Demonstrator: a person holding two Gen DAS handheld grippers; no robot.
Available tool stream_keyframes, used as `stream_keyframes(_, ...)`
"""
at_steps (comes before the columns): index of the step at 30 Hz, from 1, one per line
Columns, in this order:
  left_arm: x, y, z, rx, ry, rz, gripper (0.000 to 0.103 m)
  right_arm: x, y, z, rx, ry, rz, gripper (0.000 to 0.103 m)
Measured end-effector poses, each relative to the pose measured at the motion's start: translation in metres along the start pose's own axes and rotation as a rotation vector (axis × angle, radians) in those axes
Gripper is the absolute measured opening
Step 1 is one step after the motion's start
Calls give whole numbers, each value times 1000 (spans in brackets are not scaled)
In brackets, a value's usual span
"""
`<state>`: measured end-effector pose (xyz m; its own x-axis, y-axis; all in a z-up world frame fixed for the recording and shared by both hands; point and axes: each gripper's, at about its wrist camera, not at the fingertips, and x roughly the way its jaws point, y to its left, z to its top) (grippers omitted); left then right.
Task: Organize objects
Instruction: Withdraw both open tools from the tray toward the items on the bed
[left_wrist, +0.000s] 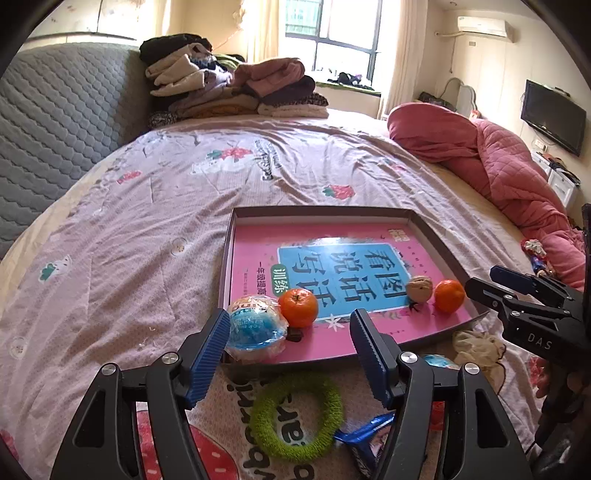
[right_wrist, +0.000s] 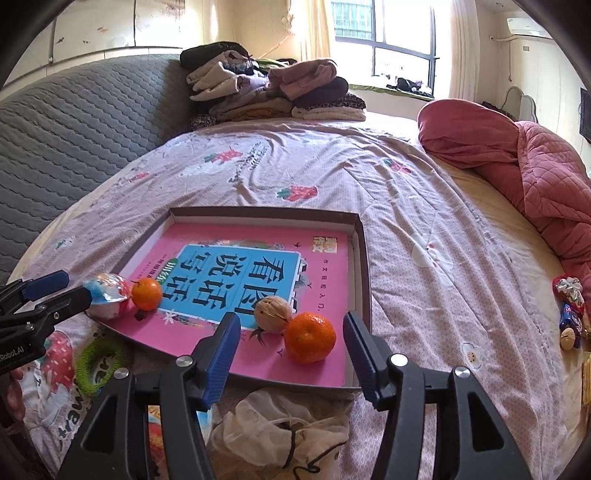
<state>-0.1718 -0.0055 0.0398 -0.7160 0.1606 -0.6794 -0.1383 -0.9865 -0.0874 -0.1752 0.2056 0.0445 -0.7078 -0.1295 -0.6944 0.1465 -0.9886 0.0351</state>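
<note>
Both grippers, left gripper (left_wrist: 290, 345) and right gripper (right_wrist: 286, 347), are shown spread and empty at lower centre. Two round orange mandarins (right_wrist: 309, 336) (left_wrist: 297, 307) already lie in the shallow cardboard tray (right_wrist: 364, 266); the fuzzy green ring (left_wrist: 295, 417) at lower frame is best approached squarely.

Both grippers, left gripper (left_wrist: 290, 347) and right gripper (right_wrist: 286, 349): black frames, ribbed blue pads, silver screws, white lettering along the side.

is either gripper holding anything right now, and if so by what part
Nothing is held. The left gripper and the right gripper both stand open above the near edge of the shallow box, their pads clear of the oranges and the wrapped ball.
</note>
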Motion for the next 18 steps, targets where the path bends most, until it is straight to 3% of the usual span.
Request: stream_keyframes(18,-45,-32,-18,44,-43,-5,69,-44,7,-11,-2,-75,15,58)
